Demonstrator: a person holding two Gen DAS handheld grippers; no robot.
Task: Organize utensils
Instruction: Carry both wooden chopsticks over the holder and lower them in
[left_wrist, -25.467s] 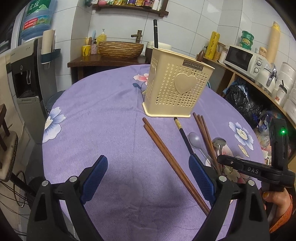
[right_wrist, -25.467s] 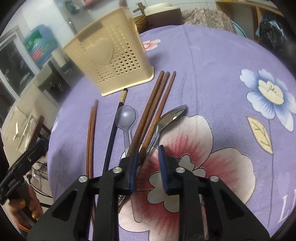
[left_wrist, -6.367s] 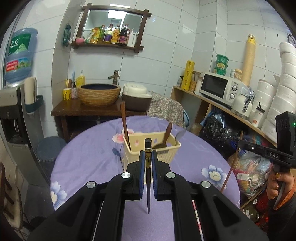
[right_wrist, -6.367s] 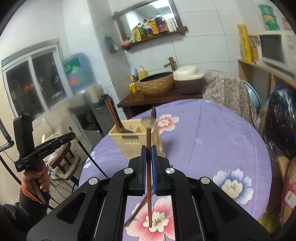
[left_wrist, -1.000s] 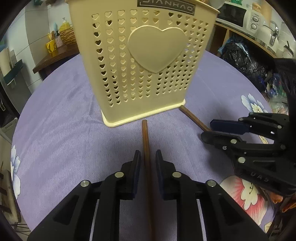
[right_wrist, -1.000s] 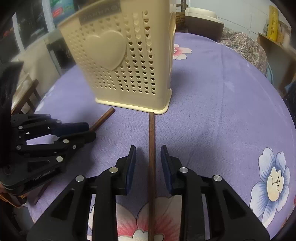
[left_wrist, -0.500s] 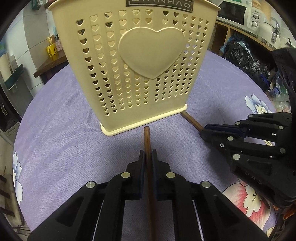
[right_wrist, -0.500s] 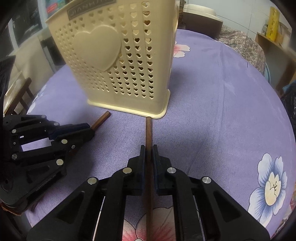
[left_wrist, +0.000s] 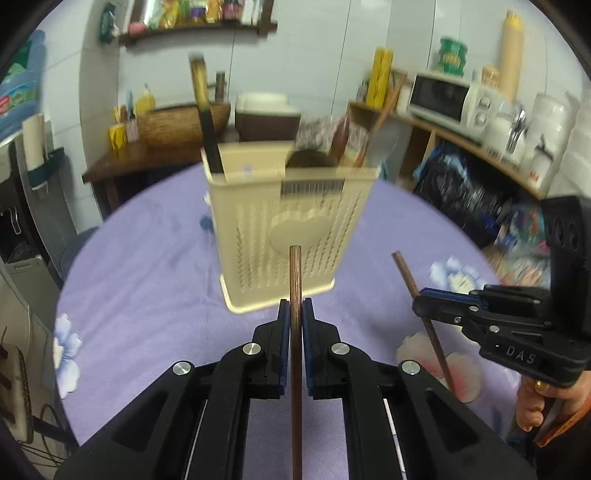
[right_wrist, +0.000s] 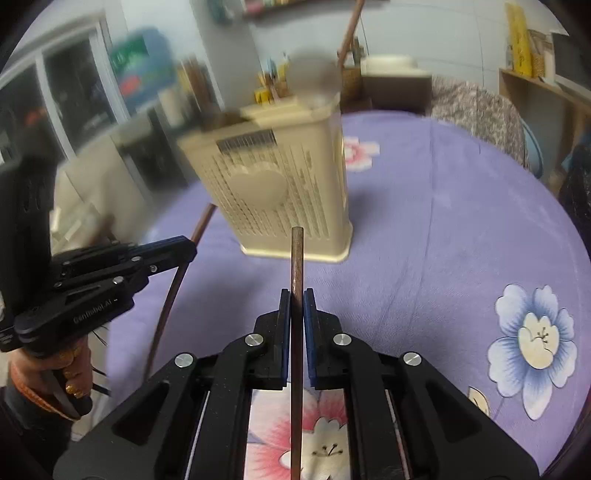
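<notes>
Clamping one brown chopstick (left_wrist: 295, 280) in left gripper (left_wrist: 295, 314), another chopstick (right_wrist: 297, 258) in right gripper (right_wrist: 296, 306), before cream holder (left_wrist: 291, 221).

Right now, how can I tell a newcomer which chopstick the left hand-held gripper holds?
Find the cream perforated holder with a heart, standing on the purple flowered tablecloth. Just in front of it, the left hand-held gripper clamps a brown chopstick that points up at the heart; the other chopstick, to its right, leans in the right hand-held gripper.
</notes>
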